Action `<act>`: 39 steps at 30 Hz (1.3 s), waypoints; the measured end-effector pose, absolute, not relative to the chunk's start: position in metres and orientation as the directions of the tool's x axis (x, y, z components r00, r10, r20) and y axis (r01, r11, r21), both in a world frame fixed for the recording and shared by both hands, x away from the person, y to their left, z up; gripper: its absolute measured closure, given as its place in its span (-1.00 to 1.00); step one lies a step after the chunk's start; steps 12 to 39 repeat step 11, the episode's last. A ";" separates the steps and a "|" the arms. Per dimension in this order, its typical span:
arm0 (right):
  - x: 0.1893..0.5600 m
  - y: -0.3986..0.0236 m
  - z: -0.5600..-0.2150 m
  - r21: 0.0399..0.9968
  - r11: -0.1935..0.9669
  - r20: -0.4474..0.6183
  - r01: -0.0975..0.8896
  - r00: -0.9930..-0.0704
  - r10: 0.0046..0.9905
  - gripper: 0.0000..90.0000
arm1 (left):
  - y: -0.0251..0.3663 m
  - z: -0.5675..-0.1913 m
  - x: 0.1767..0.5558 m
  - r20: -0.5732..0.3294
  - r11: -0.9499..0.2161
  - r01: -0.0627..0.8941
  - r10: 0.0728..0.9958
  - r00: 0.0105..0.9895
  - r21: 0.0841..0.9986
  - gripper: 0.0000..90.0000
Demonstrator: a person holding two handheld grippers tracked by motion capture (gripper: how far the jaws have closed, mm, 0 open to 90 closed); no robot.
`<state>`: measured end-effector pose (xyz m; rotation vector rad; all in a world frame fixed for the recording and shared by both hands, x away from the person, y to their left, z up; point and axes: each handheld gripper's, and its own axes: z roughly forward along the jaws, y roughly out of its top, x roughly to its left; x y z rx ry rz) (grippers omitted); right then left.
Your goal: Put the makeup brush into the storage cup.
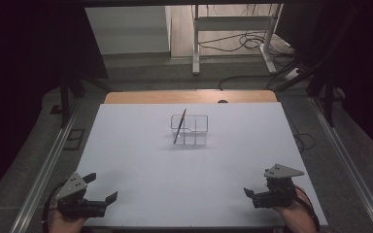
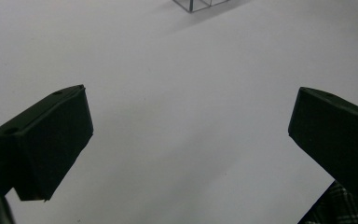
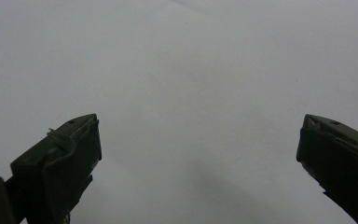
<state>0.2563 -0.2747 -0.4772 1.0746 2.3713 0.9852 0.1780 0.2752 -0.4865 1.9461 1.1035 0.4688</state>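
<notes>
A clear acrylic organizer [image 1: 194, 130] with several compartments stands in the middle of the white table top [image 1: 141, 160]. A thin dark stick, perhaps a pen [image 1: 179, 126], leans upright in its left compartment. My left gripper [image 1: 101, 187] rests at the table's near left corner, open and holding nothing. My right gripper [image 1: 258, 187] sits at the near right, open and holding nothing as well. In the left gripper view the gripper [image 2: 191, 93] has its jaws wide apart over bare table, with a corner of the organizer [image 2: 198, 4] at the top edge. The right gripper view has that gripper [image 3: 200, 119] wide open too.
A strip of wooden desk [image 1: 189, 96] lies beyond the white top's far edge. Metal rails [image 1: 48, 165] run along both sides of the table. Behind it are a white frame's legs [image 1: 195, 43] and loose cables [image 1: 247, 41] on the floor. A plaid sleeve [image 2: 340, 207] is at the lower right.
</notes>
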 end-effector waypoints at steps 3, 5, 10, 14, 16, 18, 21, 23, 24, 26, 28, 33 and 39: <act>0.256 -0.274 -0.477 0.718 0.470 -0.034 0.513 -0.649 0.760 -1.00 | 0.274 -0.488 0.178 -0.056 -0.292 0.529 0.836 0.546 0.797 -1.00; 0.256 -0.274 -0.477 0.717 0.472 -0.035 0.513 -0.650 0.759 -1.00 | 0.274 -0.488 0.178 -0.057 -0.295 0.532 0.835 0.548 0.794 -1.00; 0.257 -0.274 -0.478 0.715 0.476 -0.038 0.512 -0.652 0.758 -1.00 | 0.278 -0.489 0.180 -0.096 -0.258 0.543 0.837 0.539 0.800 -1.00; 0.257 -0.274 -0.478 0.713 0.476 -0.036 0.515 -0.650 0.759 -1.00 | 0.278 -0.489 0.180 -0.100 -0.256 0.547 0.837 0.537 0.797 -1.00; 0.257 -0.274 -0.478 0.713 0.476 -0.036 0.515 -0.650 0.759 -1.00 | 0.278 -0.489 0.180 -0.100 -0.256 0.547 0.837 0.537 0.797 -1.00; 0.257 -0.274 -0.478 0.713 0.476 -0.036 0.515 -0.650 0.759 -1.00 | 0.278 -0.489 0.180 -0.100 -0.256 0.547 0.837 0.537 0.797 -1.00; 0.257 -0.274 -0.478 0.713 0.476 -0.036 0.515 -0.650 0.759 -1.00 | 0.278 -0.489 0.180 -0.100 -0.256 0.547 0.837 0.537 0.797 -1.00; 0.257 -0.274 -0.478 0.713 0.476 -0.036 0.515 -0.650 0.759 -1.00 | 0.278 -0.489 0.180 -0.100 -0.256 0.547 0.837 0.537 0.797 -1.00; 0.257 -0.274 -0.478 0.713 0.476 -0.036 0.515 -0.650 0.759 -1.00 | 0.278 -0.489 0.180 -0.100 -0.256 0.547 0.837 0.537 0.797 -1.00; 0.257 -0.274 -0.478 0.713 0.476 -0.036 0.515 -0.650 0.759 -1.00 | 0.278 -0.489 0.180 -0.100 -0.256 0.547 0.837 0.537 0.797 -1.00; 0.257 -0.274 -0.478 0.713 0.476 -0.036 0.515 -0.650 0.759 -1.00 | 0.278 -0.489 0.180 -0.100 -0.256 0.547 0.837 0.537 0.797 -1.00; 0.257 -0.274 -0.478 0.713 0.476 -0.036 0.515 -0.650 0.759 -1.00 | 0.278 -0.489 0.180 -0.100 -0.256 0.547 0.837 0.537 0.797 -1.00; 0.257 -0.274 -0.478 0.713 0.476 -0.036 0.515 -0.650 0.759 -1.00 | 0.278 -0.489 0.180 -0.100 -0.256 0.547 0.837 0.537 0.797 -1.00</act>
